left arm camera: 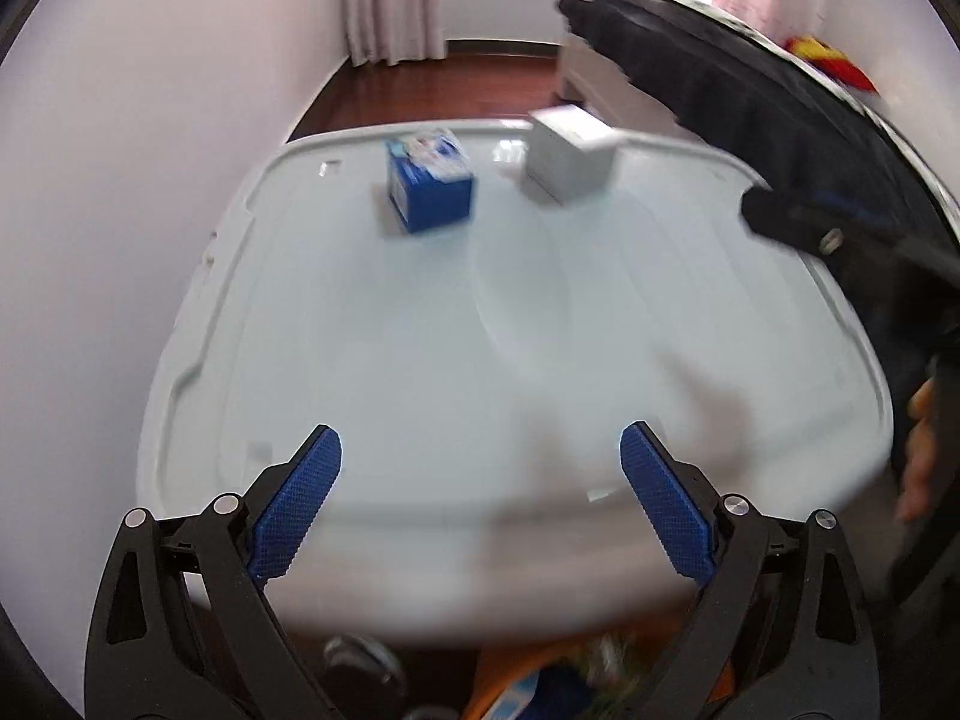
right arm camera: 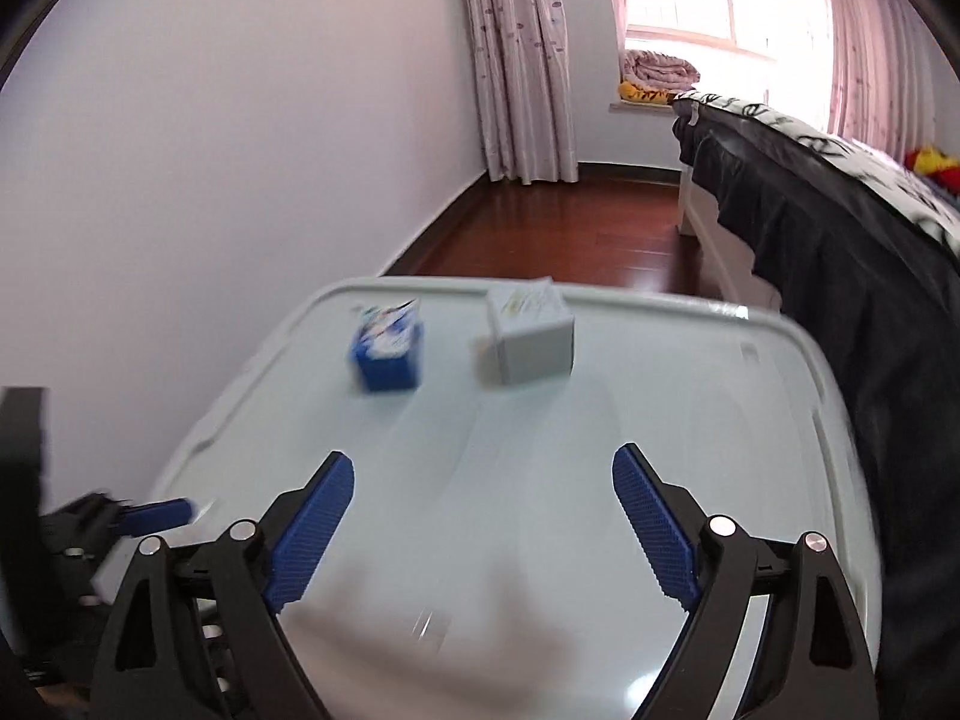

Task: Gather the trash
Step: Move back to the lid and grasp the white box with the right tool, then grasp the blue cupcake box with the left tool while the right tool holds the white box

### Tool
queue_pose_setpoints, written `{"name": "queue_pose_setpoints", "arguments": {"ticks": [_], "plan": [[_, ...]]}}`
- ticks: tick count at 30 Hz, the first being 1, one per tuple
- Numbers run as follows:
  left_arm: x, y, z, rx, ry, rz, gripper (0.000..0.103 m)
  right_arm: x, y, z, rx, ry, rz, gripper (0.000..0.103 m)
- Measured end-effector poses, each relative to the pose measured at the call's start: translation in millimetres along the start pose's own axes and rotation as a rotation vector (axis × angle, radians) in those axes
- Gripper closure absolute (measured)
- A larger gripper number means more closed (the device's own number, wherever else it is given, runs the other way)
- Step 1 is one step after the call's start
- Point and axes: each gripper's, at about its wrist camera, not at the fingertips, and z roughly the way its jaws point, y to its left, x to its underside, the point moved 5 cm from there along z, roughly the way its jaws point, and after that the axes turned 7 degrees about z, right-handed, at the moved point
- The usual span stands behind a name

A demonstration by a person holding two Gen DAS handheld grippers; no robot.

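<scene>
A small blue carton (left arm camera: 429, 183) with a torn white top stands on the far part of a pale plastic lid (left arm camera: 252, 312). A white box (left arm camera: 570, 156) stands to its right. Both also show in the right wrist view, the blue carton (right arm camera: 389, 354) and the white box (right arm camera: 531, 333). My left gripper (left arm camera: 480, 450) is open and empty above the lid's near edge. My right gripper (right arm camera: 483, 480) is open and empty, well short of the boxes. The left gripper's blue finger (right arm camera: 159, 513) shows at the far left of the right wrist view.
The lid (right arm camera: 780, 420) lies beside a white wall (right arm camera: 210, 180) on the left. A bed with a dark cover (right arm camera: 840, 252) stands on the right, and dark wood floor (right arm camera: 570, 228) lies beyond. Colourful items (left arm camera: 540, 684) lie below the lid's near edge.
</scene>
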Motion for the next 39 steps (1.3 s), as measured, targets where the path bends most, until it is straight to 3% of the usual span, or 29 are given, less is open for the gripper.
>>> {"name": "queue_pose_setpoints", "arguments": {"ticks": [5,9,14,15,17,18,19,26,30,39], "plan": [[-56.0,21.7,42.9,-0.013,0.004,-0.060,0.011,-41.8,-10.0,79.9,0.050,0.042,-0.018,0.016],[-71.6,31.4,63.2,0.008,0.036,-0.103,0.011,-58.3,-17.0,133.4,0.067,0.085,-0.028,0.016],[-86.2,45.8,72.1,-0.030,0.018,-0.162,0.010,-63.4,-17.4,177.1,0.080,0.153,-0.059,0.017],[-87.4,47.7,74.6,-0.037,0.022,-0.171,0.010,-62.4,-17.1,182.5,0.083,0.166,-0.060,0.019],[-91.7,50.9,81.2,-0.043,0.029,-0.192,0.010,-61.4,-17.7,190.8,0.068,0.190,-0.064,0.034],[-95.0,53.1,84.1,-0.045,0.031,-0.198,0.010,-61.0,-17.9,192.8,0.058,0.197,-0.063,0.043],[-98.1,54.3,86.8,-0.056,0.029,-0.204,0.010,-60.4,-18.6,191.7,0.051,0.194,-0.061,0.044],[-120.5,57.6,104.2,-0.077,0.016,-0.281,0.010,-60.7,-31.3,148.4,0.034,0.084,-0.033,0.045],[-129.9,56.3,122.1,-0.081,0.028,-0.332,0.010,-55.7,-42.5,128.5,0.014,0.072,-0.016,0.045],[-140.5,51.1,149.7,-0.134,0.054,-0.337,0.010,-52.8,-58.4,112.1,-0.013,0.054,0.009,0.044]]}}
